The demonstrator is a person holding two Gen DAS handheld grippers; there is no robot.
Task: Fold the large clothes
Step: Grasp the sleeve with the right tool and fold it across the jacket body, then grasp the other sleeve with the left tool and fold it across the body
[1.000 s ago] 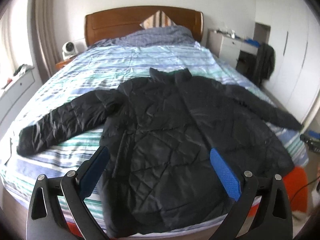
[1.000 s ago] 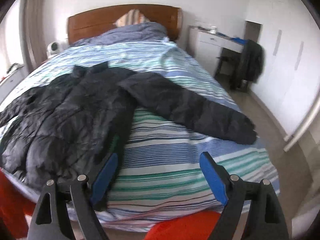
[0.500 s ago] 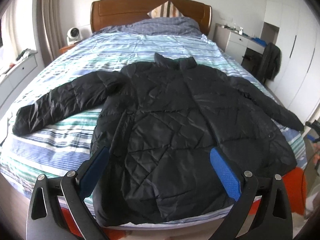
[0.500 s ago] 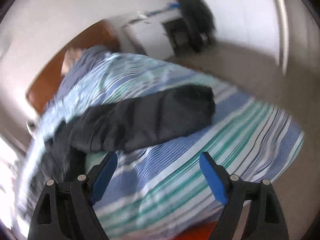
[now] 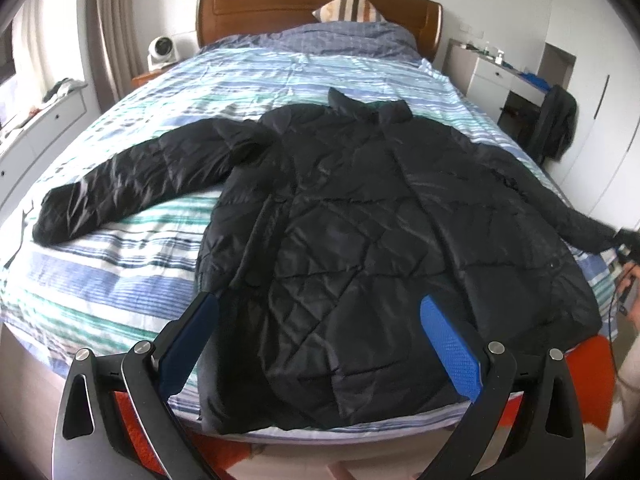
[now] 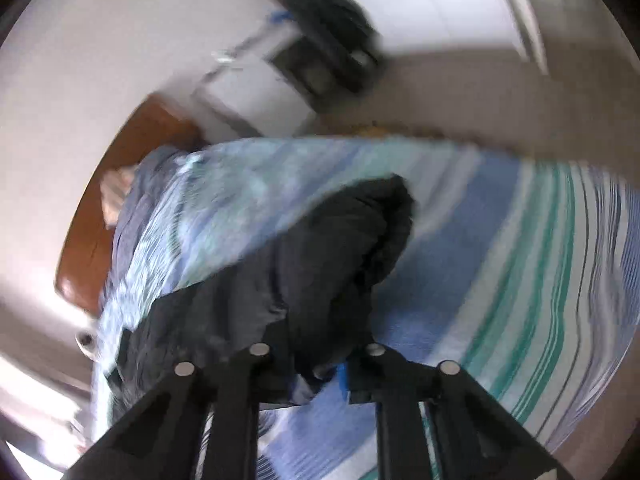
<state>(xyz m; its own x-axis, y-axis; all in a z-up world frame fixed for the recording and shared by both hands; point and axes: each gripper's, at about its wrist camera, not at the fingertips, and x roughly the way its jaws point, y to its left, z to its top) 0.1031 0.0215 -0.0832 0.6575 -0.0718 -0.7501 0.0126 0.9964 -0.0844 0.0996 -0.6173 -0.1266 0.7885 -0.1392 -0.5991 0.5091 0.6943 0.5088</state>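
Observation:
A black quilted jacket (image 5: 360, 216) lies spread flat, front up, on the striped bed (image 5: 120, 264), its left sleeve (image 5: 132, 184) stretched out to the left. My left gripper (image 5: 316, 336) is open and empty, hovering above the jacket's hem at the foot of the bed. My right gripper (image 6: 316, 368) is shut on the cuff end of the jacket's right sleeve (image 6: 340, 256); that view is tilted and blurred. In the left wrist view the right gripper (image 5: 624, 240) shows at the far right edge, at the sleeve's end.
A wooden headboard (image 5: 320, 4) and pillows stand at the far end. A nightstand with a small fan (image 5: 160, 50) is at the back left, white drawers (image 5: 36, 128) on the left, a desk with a dark chair (image 5: 554, 120) on the right. Orange fabric (image 5: 588, 368) hangs below the bed's foot.
My right gripper rolled, moved onto the right sleeve's cuff and shut on it. My left gripper drew slightly back and up, still open over the hem.

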